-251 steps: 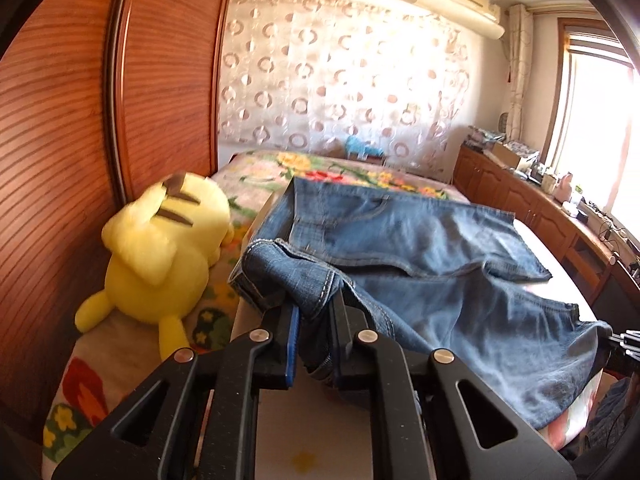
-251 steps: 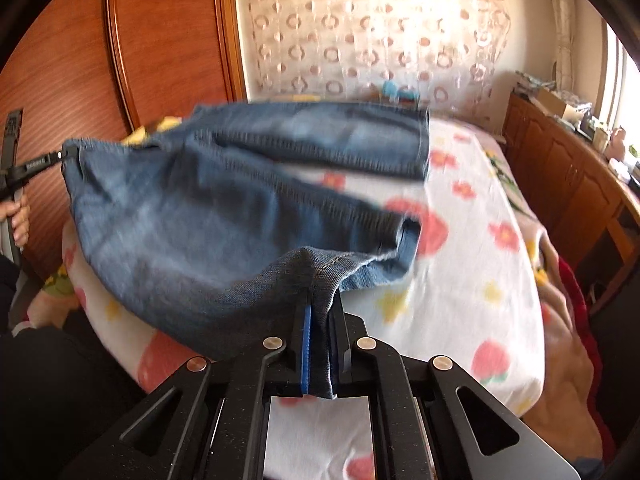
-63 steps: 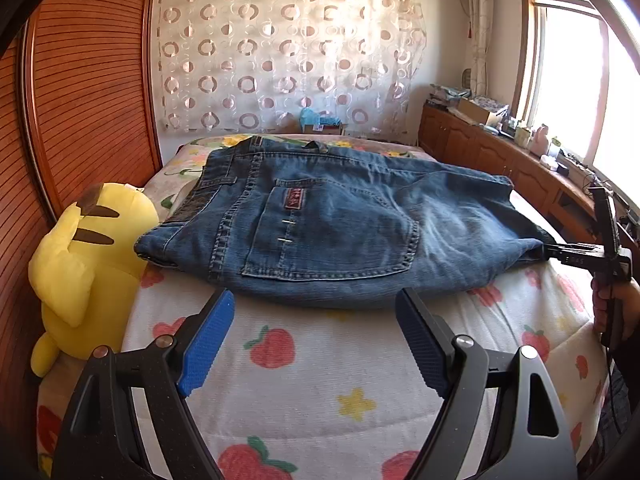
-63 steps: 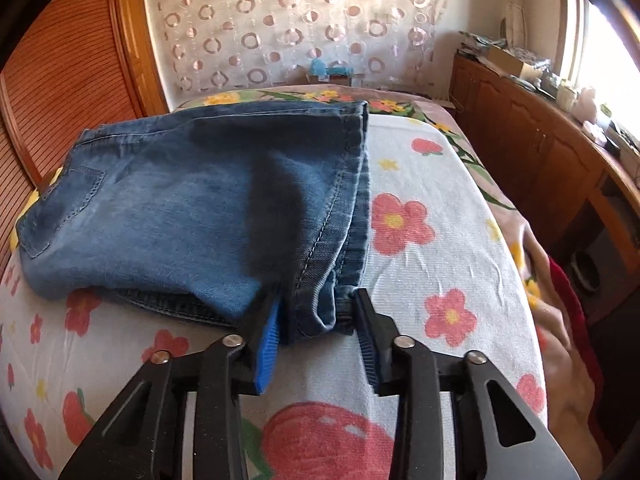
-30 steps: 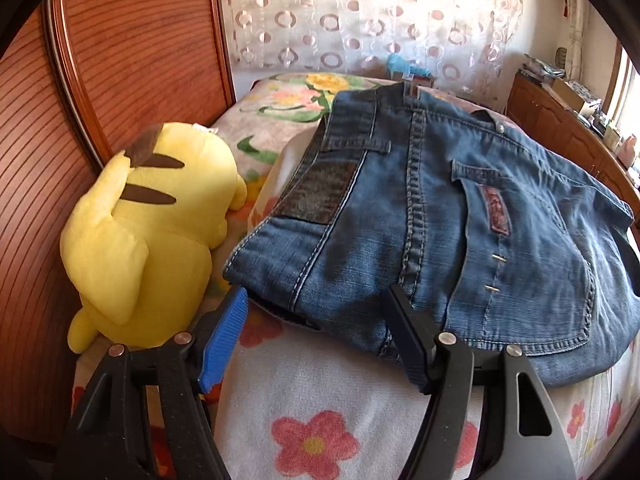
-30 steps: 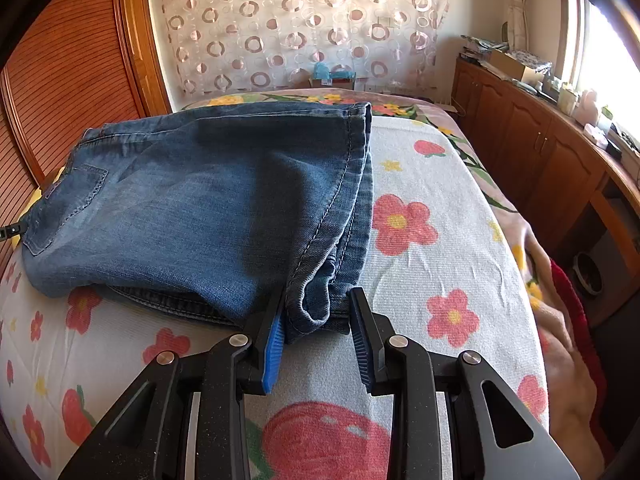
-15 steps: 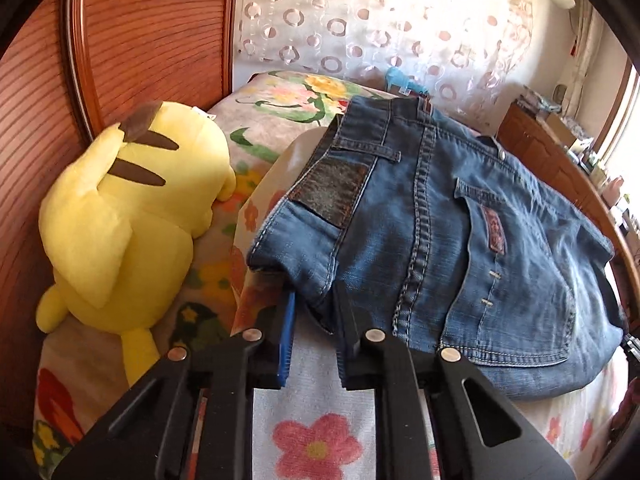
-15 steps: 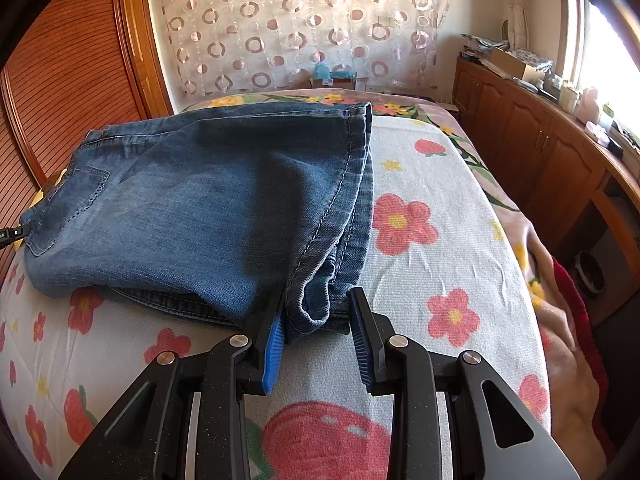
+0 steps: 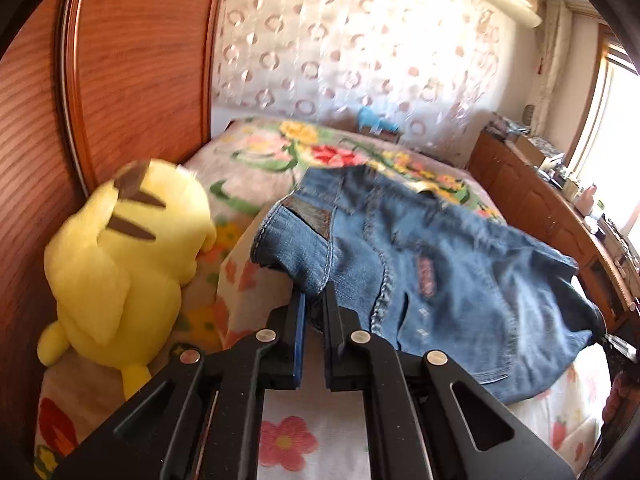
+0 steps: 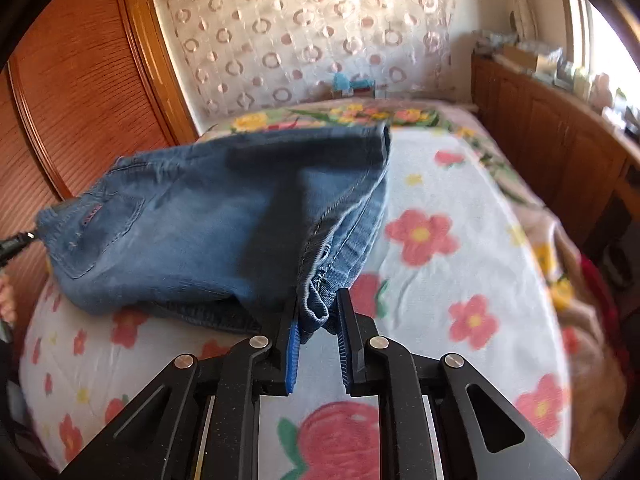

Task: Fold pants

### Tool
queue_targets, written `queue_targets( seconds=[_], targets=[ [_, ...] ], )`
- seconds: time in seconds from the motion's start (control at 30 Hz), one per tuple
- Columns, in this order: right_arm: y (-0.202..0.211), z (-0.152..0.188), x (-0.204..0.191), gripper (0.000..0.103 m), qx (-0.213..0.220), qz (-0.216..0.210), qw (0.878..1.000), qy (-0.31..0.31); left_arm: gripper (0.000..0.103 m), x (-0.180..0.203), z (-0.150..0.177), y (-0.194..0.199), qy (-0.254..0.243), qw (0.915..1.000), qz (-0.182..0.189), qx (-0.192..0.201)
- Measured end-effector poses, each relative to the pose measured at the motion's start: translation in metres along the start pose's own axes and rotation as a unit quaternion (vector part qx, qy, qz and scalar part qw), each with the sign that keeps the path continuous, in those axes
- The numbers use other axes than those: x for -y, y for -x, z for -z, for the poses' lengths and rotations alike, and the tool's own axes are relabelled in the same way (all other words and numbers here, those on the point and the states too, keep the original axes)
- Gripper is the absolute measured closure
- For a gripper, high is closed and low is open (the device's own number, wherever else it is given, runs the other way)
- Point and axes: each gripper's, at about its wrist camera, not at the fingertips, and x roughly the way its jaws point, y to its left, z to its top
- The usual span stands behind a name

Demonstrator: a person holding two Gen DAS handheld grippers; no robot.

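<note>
While its jaws had just been closing, the left gripper (image 9: 314, 304) pinched the waistband corner of the jeans (image 9: 432, 280), that corner raised off the bed (image 9: 280, 440). Right gripper (image 10: 318, 312): jaws likewise just drawn closer, clamped on the bunched hem layers at the garment's opposite end. Jeans: blue denim, folded, double-stitched seams, dark patch at the waistband, back pocket uppermost; slung between the two grippers over the bed, the middle sagging toward the sheet. Bed cover: white towelling printed with red and pink flowers. Plush toy (image 9: 120, 264): yellow, rounded, brown-tipped ears, lying just beside the waistband corner on the left gripper's side, apart from the denim. Wooden wardrobe (image 9: 132, 60): ribbed reddish panels, behind the toy. Curtain (image 9: 360, 48): sheer, ring-patterned, beyond the bed. Low wooden cabinet (image 10: 560, 144): along the far side, cluttered top.
</note>
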Motion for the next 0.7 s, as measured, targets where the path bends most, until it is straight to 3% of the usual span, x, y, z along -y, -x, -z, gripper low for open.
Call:
queue_targets(
  seconds=[0.17, 0.37, 0.53, 0.7],
  targets=[
    [0.035, -0.023, 0.001, 0.087, 0.042, 0.013, 0.999, 0.011, 0.096, 0.01, -0.013, 0.038, 0.008, 0.9985, 0.015, 0.053],
    [0.087, -0.038, -0.002, 0.088, 0.085, 0.035, 0.995, 0.031, 0.096, 0.023, -0.01, 0.083, -0.002, 0.9961, 0.036, 0.08],
    [0.124, -0.012, 0.015, 0.088, 0.089, 0.031, 0.995, 0.02, 0.096, 0.017, 0.028, 0.118, 0.012, 0.9942, 0.072, 0.079],
    [0.16, 0.027, 0.026, 0.087, 0.099, 0.007, 0.995, 0.005, 0.096, 0.027, 0.063, 0.146, -0.007, 0.9944, 0.079, 0.07]
  ],
)
